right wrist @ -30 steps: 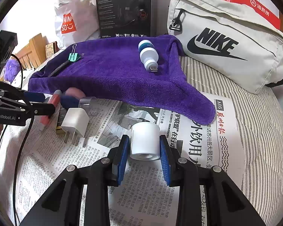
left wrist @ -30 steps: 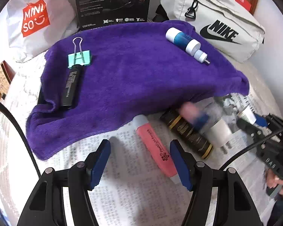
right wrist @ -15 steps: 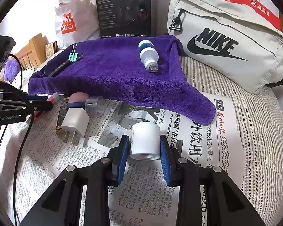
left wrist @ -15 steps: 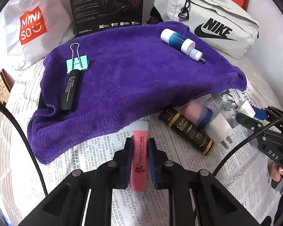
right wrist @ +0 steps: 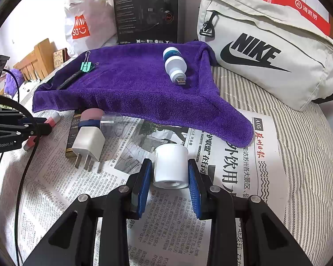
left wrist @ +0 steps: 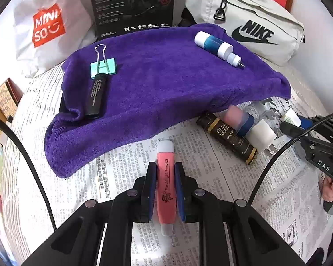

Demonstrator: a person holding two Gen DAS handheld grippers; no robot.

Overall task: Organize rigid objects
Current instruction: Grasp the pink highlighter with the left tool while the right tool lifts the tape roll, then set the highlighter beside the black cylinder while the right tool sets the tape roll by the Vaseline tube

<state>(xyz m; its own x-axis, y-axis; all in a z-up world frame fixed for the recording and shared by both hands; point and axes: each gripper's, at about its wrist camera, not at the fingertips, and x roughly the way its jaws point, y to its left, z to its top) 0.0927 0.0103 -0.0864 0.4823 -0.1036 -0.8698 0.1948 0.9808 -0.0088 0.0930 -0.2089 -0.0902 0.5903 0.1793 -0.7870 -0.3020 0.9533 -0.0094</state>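
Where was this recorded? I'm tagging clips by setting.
Probably a bedroom at home, with the work done on a bed: striped bedding under the newspaper, a wooden headboard at the side, and a Nike bag and Miniso bag against the wall.

The left gripper (left wrist: 165, 190) has its blue-padded fingers (left wrist: 150, 190) pressed against both sides of the pink highlighter (left wrist: 165, 184), low over the newspaper (left wrist: 211, 168). The right gripper (right wrist: 170, 185), just right of the highlighter, clasps a white roll (right wrist: 171, 166), fingers (right wrist: 195, 190) level and pointing forward.
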